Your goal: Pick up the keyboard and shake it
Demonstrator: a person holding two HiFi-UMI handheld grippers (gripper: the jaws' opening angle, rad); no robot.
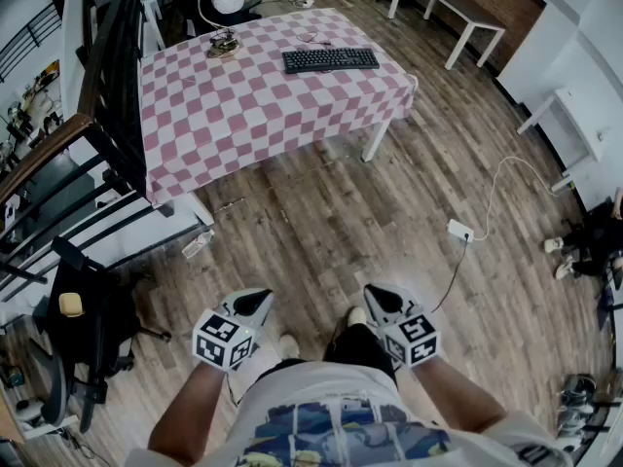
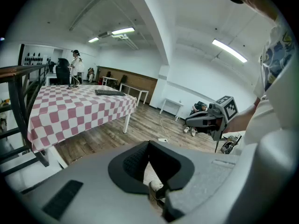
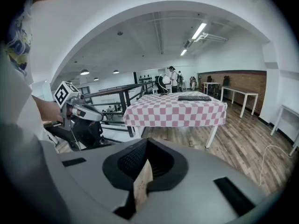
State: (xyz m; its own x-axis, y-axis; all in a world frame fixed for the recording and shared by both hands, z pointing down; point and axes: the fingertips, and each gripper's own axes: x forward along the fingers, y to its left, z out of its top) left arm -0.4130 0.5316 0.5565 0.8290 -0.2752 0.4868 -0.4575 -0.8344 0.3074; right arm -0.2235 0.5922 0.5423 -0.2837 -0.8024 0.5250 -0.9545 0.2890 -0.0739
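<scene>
Wooden floor (image 1: 321, 212) is to be crossed first: the checked table (image 1: 243, 105) stands well ahead. Keyboard (image 1: 331, 59) is seen lying flat near its far edge, untouched. Left gripper (image 1: 256, 304) and right gripper (image 1: 377, 297) are held clenched, empty, at the waist; jaws are best opened before the keyboard's two ends are approached.

Wood-plank floor (image 1: 321, 222) thru-out. Table (image 1: 243, 115) w/ pink-white check cloth at 12 o'clock. Black railing (image 1: 107, 86) at 9–10, white side table (image 1: 458, 8) at 1, black chair (image 1: 88, 329) at 8, power strip (image 1: 459, 230) w/ white cable at 3. White walls (image 2: 187, 78), ceiling strip lights (image 3: 198, 31).
</scene>
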